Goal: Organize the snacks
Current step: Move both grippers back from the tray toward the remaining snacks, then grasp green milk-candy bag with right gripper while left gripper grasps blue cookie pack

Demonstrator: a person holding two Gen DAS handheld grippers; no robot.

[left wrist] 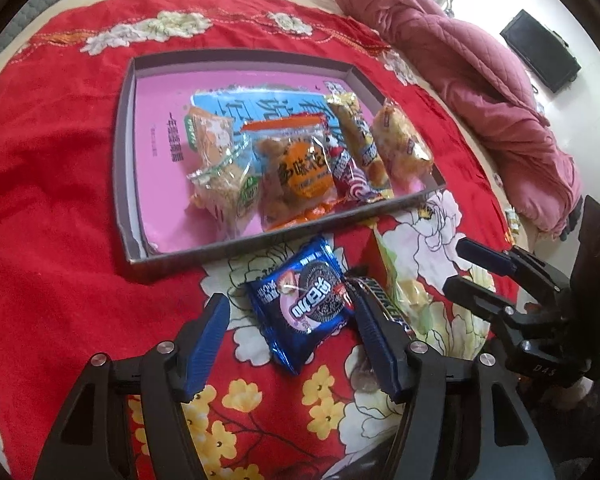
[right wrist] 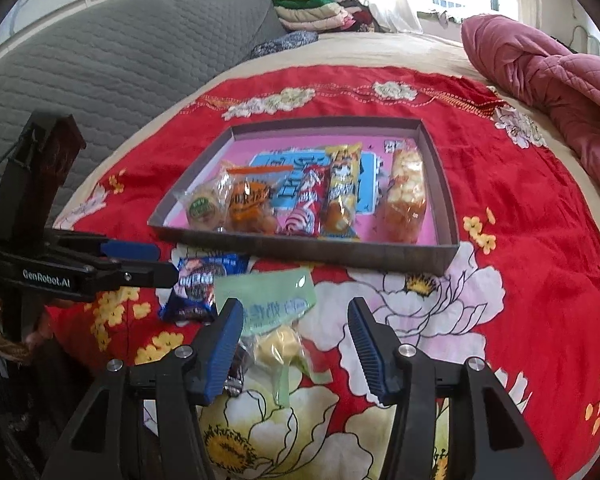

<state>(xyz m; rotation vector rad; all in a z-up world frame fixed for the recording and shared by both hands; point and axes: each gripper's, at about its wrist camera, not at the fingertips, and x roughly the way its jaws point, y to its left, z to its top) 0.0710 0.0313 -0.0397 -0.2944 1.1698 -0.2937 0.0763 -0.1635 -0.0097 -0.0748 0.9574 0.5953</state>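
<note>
three snacks still outside tray [left wrist: 260, 240]. left gripper [left wrist: 292, 332] agape around oreo pack [left wrist: 304, 304]; right gripper [right wrist: 296, 336] agape over green packet [right wrist: 268, 300]. next: clamp, lift into tray.

left gripper [left wrist: 292, 340]: black frame | blue ribbed fingers [left wrist: 204, 344] | silver screws | "GenRobot.AI" lettering

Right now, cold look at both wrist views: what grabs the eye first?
The shallow box mid-frame on the red floral bedspread, with a row of wrapped snacks inside. Nearer, the blue Oreo packet lies between the open left gripper fingers, and a pale green packet lies ahead of the open right gripper.
</note>
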